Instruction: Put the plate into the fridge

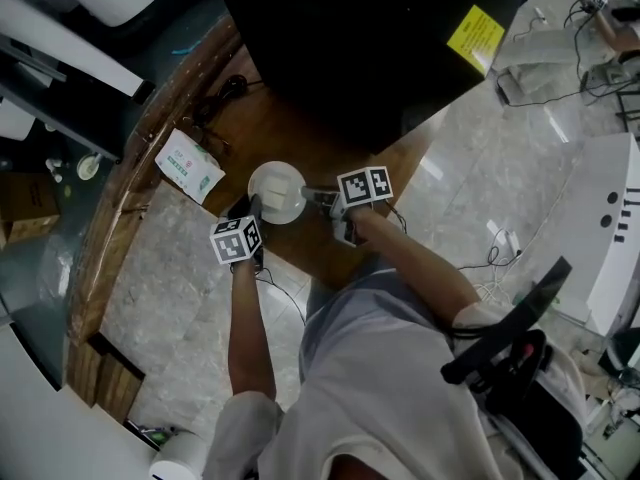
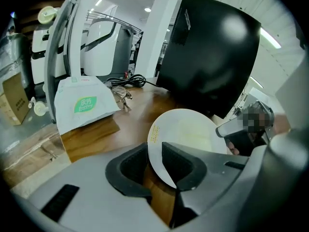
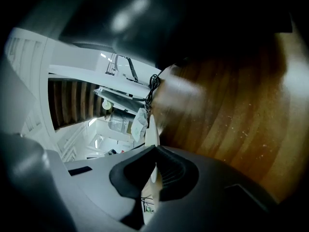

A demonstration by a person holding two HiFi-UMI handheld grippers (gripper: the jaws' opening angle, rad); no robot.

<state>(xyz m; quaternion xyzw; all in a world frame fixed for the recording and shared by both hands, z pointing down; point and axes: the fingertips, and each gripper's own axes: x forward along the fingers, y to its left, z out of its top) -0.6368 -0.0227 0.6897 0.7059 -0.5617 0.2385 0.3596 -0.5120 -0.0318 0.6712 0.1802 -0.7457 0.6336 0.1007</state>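
A round white plate (image 1: 277,191) is above the brown wooden table (image 1: 300,128), in front of a big black appliance with a yellow label (image 1: 380,38). My left gripper (image 1: 255,208) holds the plate's near rim. In the left gripper view the plate (image 2: 188,134) stands tilted with its rim pinched between the pads of my left gripper (image 2: 154,163). My right gripper (image 1: 312,196) grips the rim from the right. In the right gripper view the plate (image 3: 152,134) shows edge-on as a thin white line, with my right gripper (image 3: 154,170) shut tight on it.
A white packet with a green logo (image 1: 188,165) lies on the table to the left of the plate. Black cables (image 1: 225,93) and a pair of glasses (image 2: 118,94) lie behind it. An office chair (image 1: 510,348) stands behind the person at lower right.
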